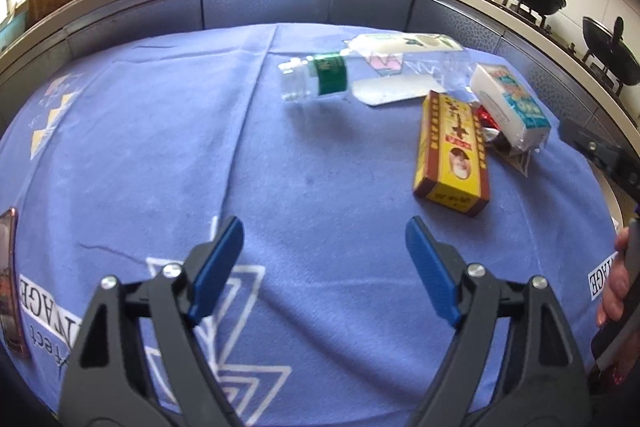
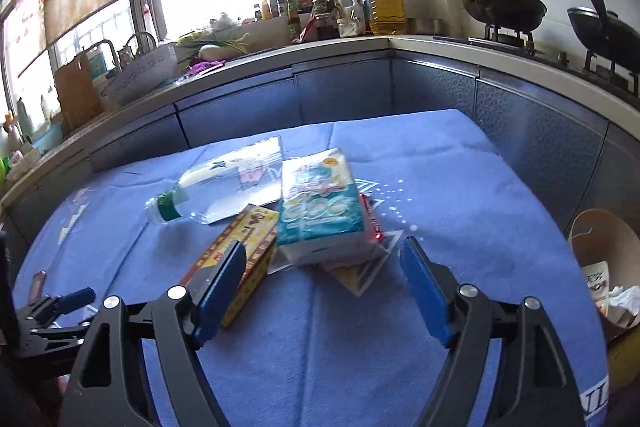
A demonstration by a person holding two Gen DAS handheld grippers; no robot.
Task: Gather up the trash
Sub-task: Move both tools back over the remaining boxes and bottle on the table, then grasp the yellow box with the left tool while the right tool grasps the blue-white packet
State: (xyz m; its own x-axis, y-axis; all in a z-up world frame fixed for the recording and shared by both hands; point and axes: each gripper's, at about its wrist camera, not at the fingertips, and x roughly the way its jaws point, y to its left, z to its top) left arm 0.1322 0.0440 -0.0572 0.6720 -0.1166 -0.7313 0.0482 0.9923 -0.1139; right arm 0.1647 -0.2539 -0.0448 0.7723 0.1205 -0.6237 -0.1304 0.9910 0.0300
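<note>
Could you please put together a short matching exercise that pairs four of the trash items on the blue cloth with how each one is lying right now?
Things:
1. Clear plastic bottle with green label
2. Yellow and red cardboard box
3. White and teal tissue pack
4. Flat white card

States:
A. Propped up on crumpled wrappers
B. Flat under the bottle's far end
C. On its side, capless
D. Lying on the cloth nearest the left gripper

Pairs: 1-C, 2-D, 3-A, 4-B
</note>
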